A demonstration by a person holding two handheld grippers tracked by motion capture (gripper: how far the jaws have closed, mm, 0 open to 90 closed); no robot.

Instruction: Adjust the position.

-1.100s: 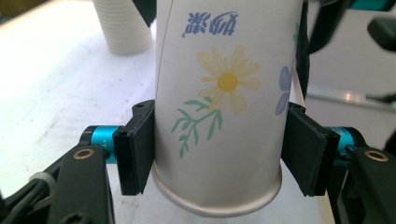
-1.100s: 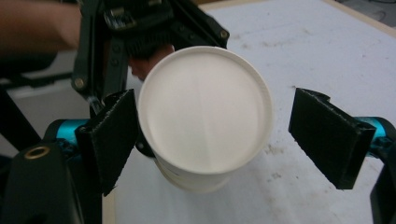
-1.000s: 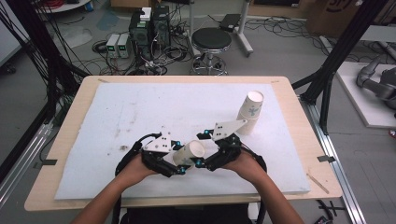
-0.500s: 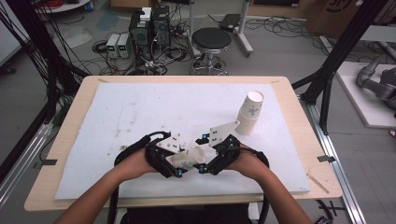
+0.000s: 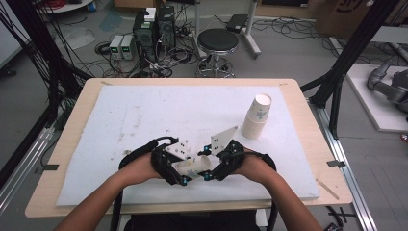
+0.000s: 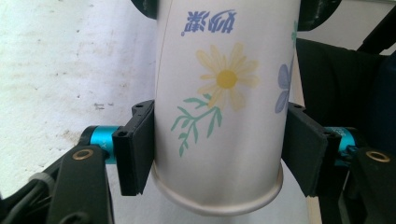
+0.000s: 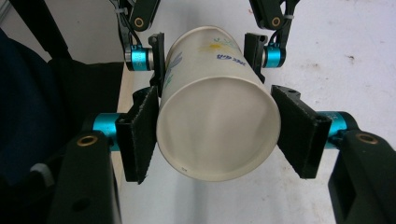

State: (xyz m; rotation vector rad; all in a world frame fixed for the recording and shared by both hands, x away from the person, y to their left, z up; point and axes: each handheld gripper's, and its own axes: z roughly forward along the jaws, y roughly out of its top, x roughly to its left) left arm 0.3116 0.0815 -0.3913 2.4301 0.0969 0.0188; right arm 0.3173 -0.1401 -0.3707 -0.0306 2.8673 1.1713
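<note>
Both grippers on one paper cup [image 5: 192,167], lower centre of the high view.
Left gripper [image 5: 179,174] pinches the cup's narrow end; right gripper [image 5: 208,169] has just been closing, pads on its rim end. We judge a nested-cup separation: next, pull apart. White mat [image 5: 144,115], cup stack [image 5: 256,116] upper right, stool [image 5: 218,40] beyond.

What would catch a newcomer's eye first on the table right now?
Both tongs meet near the table's front edge on one paper cup with a flower print, held on its side between them. The left tongs clamp it at one end, and the right tongs, whose jaws have just been closing, pinch the other end. Farther back on the right of the white board stands a stack of cups.
</note>
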